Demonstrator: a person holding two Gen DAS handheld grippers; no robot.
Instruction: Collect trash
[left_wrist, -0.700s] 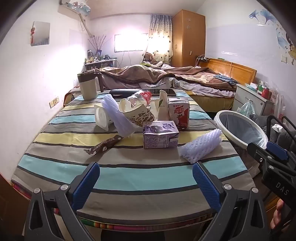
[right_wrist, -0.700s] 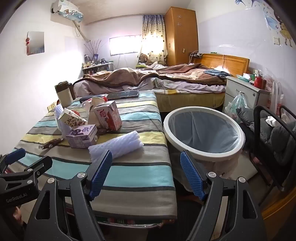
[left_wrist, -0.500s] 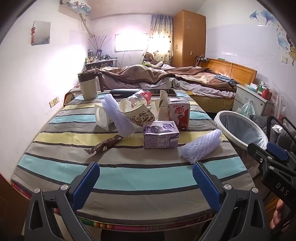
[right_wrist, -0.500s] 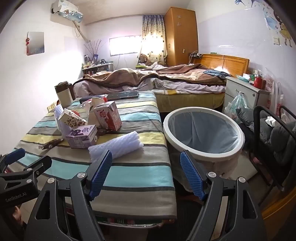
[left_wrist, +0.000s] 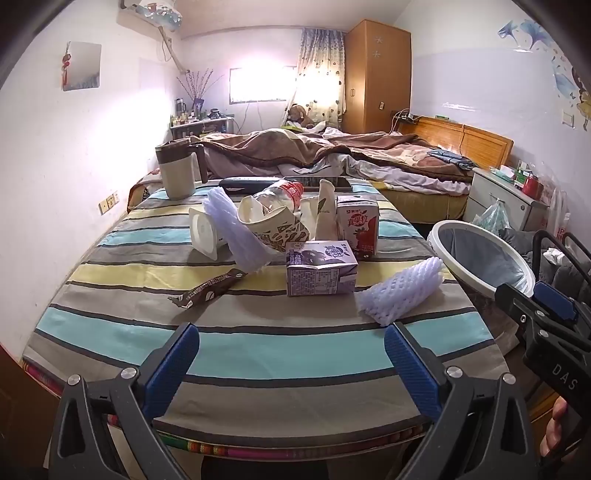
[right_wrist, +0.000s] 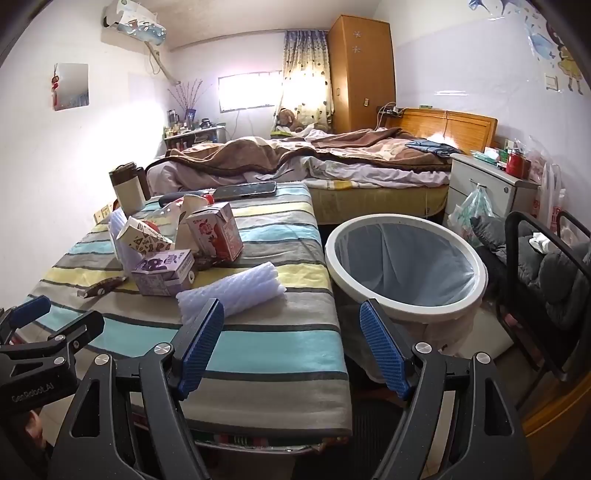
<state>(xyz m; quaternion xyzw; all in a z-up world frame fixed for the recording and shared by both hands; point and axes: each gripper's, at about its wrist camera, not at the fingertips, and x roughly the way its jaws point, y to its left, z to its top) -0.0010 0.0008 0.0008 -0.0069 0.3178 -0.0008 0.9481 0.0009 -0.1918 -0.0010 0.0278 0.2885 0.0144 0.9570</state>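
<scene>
Trash lies on a striped table (left_wrist: 258, 343): a purple carton (left_wrist: 320, 268), a red milk carton (left_wrist: 357, 225), a white foam net (left_wrist: 402, 291), a second foam net (left_wrist: 236, 230), a paper cup (left_wrist: 275, 227), a plastic bottle (left_wrist: 280, 194), a white yogurt cup (left_wrist: 201, 236) and a brown wrapper (left_wrist: 208, 288). A white bin (right_wrist: 404, 264) with a grey liner stands right of the table. My left gripper (left_wrist: 291, 354) is open and empty at the table's near edge. My right gripper (right_wrist: 291, 339) is open and empty near the table's right corner, just short of the foam net (right_wrist: 231, 291).
A thermos mug (left_wrist: 179, 171), a phone (left_wrist: 317, 182) and a dark remote (left_wrist: 245, 183) sit at the table's far end. A bed (right_wrist: 314, 162) lies behind. A nightstand (right_wrist: 491, 184) and a black chair (right_wrist: 546, 266) stand at the right.
</scene>
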